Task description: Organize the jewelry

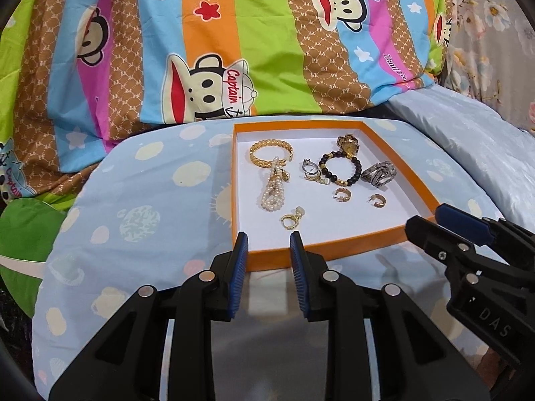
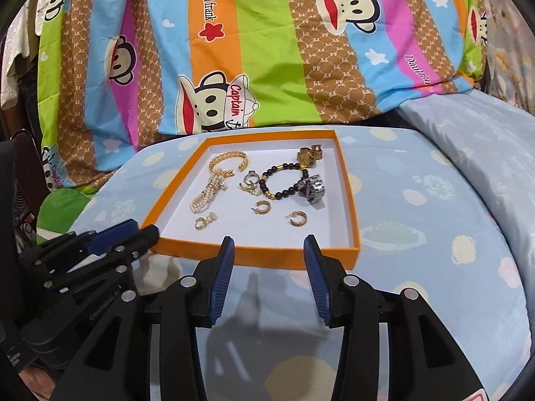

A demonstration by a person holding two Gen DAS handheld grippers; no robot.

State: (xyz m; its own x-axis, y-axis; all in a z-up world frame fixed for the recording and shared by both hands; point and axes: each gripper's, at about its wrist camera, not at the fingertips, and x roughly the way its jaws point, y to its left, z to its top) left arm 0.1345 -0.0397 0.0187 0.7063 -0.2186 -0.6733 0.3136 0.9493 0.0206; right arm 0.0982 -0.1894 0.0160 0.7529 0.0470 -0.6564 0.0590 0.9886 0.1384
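— Jewelry sits inside the shallow orange tray, all of it on the white floor: a gold bangle at the far left, a pearl strand trailing from it toward the near side, a black bead bracelet in the middle, a gold watch at the far wall, a silver ring by the right wall.

— And the small pieces?

— Two gold hoop earrings lie apart on open floor nearer the front, a third hoop sits closest to the near wall, and a small silver ring rests just left of the beads.

— How do the grippers stand?

— Left gripper hangs over the tray's near wall — its blue pads a narrow gap apart, with nothing between them. Right gripper is at the same near wall, further right, its pads set wider and also empty.

— Room to move?

— The near strip of tray floor is bare between the hoops and the front wall, and so is the right front corner. The tray rests on a pale blue cushion with clear fabric on both sides. A striped cartoon-monkey sheet rises close behind the far wall.

— Do the two tools touch?

— In the left wrist view the right one's fingertip overlaps the tray's right front corner; whether it touches, I cannot tell.
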